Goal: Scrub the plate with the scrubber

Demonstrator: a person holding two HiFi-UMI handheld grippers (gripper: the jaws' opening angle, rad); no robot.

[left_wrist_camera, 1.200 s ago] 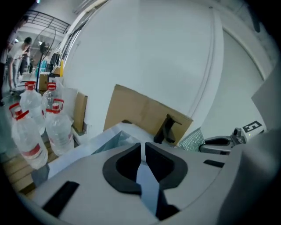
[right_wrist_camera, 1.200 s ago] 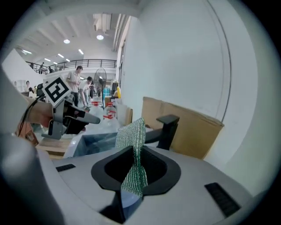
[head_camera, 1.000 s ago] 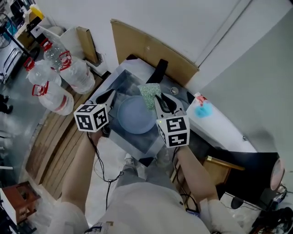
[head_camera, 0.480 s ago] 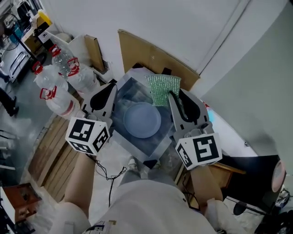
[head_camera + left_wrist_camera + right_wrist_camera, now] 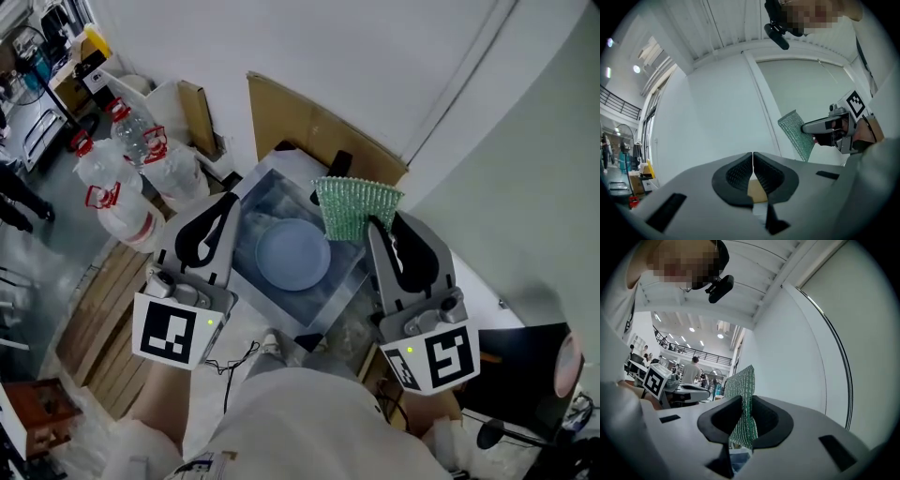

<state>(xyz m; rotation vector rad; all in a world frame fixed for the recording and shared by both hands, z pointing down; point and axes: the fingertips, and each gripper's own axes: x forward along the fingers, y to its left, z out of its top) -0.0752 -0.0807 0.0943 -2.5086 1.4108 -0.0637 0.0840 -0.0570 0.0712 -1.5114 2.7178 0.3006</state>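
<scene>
Right gripper [image 5: 743, 414]: clamped tight on the scrubber [image 5: 744, 389], green mesh pinched between the pads and poking up past them.
Left gripper [image 5: 753, 165]: jaws pressed together, nothing in them.
Where they are: both up in the air above the sink [image 5: 323, 298], left one over its left edge, right one over its right edge.
Scrubber spot: over the sink's back right corner, well clear of the plate.
Plate [image 5: 292, 255]: bluish, lying flat in the sink's bottom.
Head view only: plate, sink, water bottles [image 5: 122, 183] left of the sink, cardboard [image 5: 300, 117] behind the sink.
Left gripper view only: right gripper side-on, scrubber sticking out of its tip, white wall [image 5: 717, 108] behind.
Right gripper view only: left gripper's marker cube [image 5: 656, 379], plus people [image 5: 689, 370] in a hall far behind it.
</scene>
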